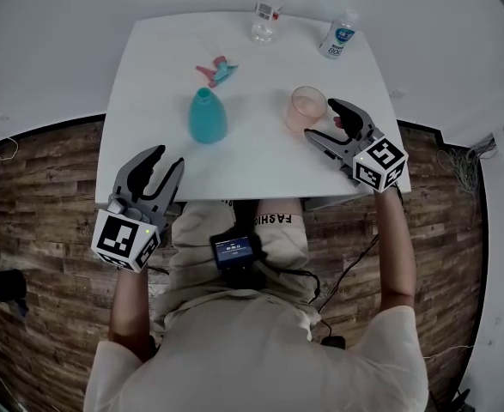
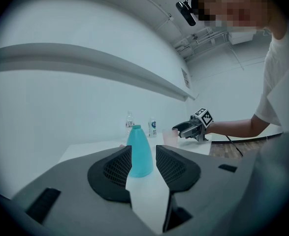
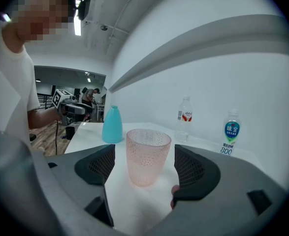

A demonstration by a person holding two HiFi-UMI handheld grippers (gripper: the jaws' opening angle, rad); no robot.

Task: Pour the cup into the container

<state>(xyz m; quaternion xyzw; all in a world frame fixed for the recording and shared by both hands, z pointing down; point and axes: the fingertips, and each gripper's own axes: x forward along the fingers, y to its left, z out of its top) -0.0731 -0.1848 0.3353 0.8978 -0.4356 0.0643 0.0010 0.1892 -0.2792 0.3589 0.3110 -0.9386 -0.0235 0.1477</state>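
The right tongs (image 1: 321,119) stand wide apart around the pink dimpled plastic cup (image 3: 148,154), and the pads do not touch it. The cup stands upright near the right edge of the white tabletop (image 1: 260,166). The left tongs (image 1: 167,157) are apart and empty at the near edge. The teal cone-shaped container (image 1: 207,117) stands in the middle with free room around it. At the far edge, a small bottle (image 3: 231,132) reads "800" and a clear bottle (image 1: 268,11) has a red-white label
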